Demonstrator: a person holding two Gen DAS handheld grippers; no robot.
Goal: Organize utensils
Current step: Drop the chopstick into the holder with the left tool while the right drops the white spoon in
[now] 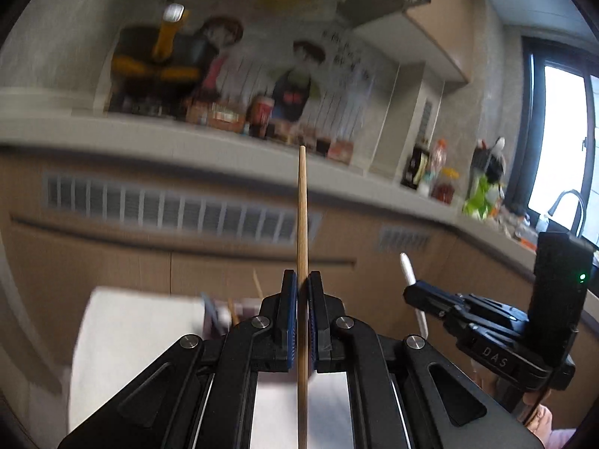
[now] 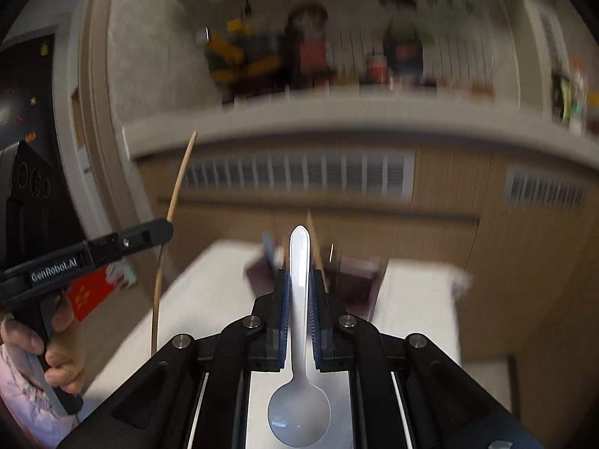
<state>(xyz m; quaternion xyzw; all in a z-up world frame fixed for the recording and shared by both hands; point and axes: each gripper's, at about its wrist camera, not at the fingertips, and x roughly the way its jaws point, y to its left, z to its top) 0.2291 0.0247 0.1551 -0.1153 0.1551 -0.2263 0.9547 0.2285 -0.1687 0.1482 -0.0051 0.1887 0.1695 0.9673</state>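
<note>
My left gripper (image 1: 302, 280) is shut on a wooden chopstick (image 1: 302, 217) that stands upright between its pads, above a white table (image 1: 123, 329). My right gripper (image 2: 298, 278) is shut on the handle of a white plastic spoon (image 2: 298, 262), bowl end toward the camera. A dark organizer box (image 2: 355, 280) with several utensils sticking up sits on the table just beyond both grippers. The right gripper also shows in the left wrist view (image 1: 415, 292), and the left gripper with its chopstick in the right wrist view (image 2: 164, 230).
A kitchen counter (image 1: 187, 134) with bottles, jars and a poster runs behind the table. Wooden cabinets with vent grilles (image 1: 179, 205) lie below it. A faucet (image 1: 569, 205) and window are at far right. A red packet (image 2: 90, 292) lies left of the table.
</note>
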